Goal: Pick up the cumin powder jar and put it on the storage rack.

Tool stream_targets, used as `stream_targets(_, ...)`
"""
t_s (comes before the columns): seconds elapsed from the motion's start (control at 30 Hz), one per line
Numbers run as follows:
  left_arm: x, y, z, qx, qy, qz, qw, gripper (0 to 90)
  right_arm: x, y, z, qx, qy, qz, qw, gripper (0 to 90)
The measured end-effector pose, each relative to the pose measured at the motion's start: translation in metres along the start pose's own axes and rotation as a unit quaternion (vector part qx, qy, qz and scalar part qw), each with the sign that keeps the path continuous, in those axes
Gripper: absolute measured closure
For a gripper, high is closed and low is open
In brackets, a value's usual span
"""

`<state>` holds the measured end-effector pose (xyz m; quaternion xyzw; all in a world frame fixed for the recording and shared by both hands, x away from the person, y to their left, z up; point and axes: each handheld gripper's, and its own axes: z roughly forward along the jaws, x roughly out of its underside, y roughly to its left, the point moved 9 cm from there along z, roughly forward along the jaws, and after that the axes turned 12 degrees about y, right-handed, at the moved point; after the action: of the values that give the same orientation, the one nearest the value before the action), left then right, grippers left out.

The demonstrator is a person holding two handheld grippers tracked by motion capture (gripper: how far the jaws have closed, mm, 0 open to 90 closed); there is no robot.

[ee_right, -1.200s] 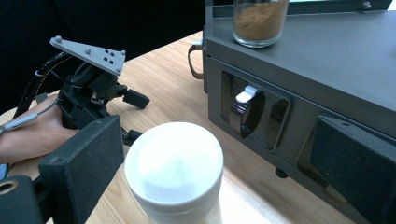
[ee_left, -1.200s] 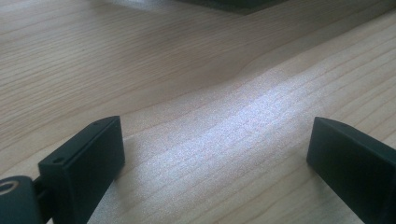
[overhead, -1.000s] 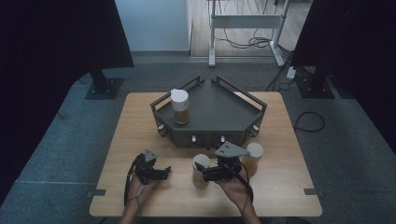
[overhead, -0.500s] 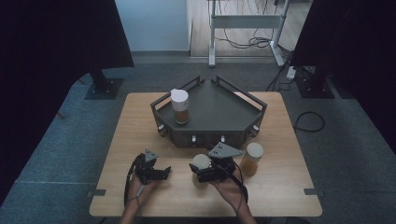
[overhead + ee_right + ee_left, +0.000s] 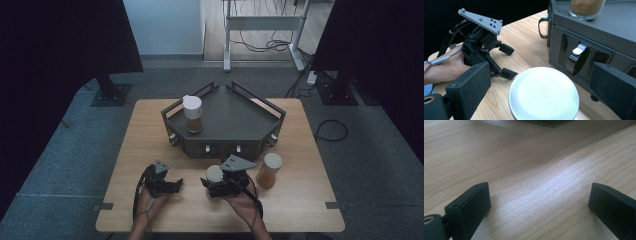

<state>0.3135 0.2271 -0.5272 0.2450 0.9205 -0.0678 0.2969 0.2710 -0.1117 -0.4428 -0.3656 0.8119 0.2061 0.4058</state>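
Right gripper stood wide around the jar, left gripper wide and empty; jar looked rigid, slick, likely glass, so grip below the lid.

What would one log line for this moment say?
right gripper: around white-lidded jar, contact unclear | left gripper: open, empty, over table | second jar on tray

Support: wooden table, light grain.
Centre rear: dark grey tray stand.
Front right: lidded jar, upright.
Front centre: white-lidded jar.
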Motion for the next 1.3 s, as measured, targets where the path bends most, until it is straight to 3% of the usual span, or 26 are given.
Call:
stream_targets(0.97,0.0,0.0,0.0,0.001,0.0,0.001,1.0,4.1,0.014,-0.006,0.014,-0.02,0.025,0.006,0.9995,13.2)
stream_targets(1.13,0.0,0.0,0.0,0.001,0.0,0.001,1.0,4.1,0.017,-0.007,0.014,-0.021,0.028,0.009,0.9994,17.9)
stream_targets(1.3,0.0,0.0,0.0,0.001,0.0,0.001,1.0,4.1,0.019,-0.007,0.013,-0.017,0.027,0.013,0.9994,30.7)
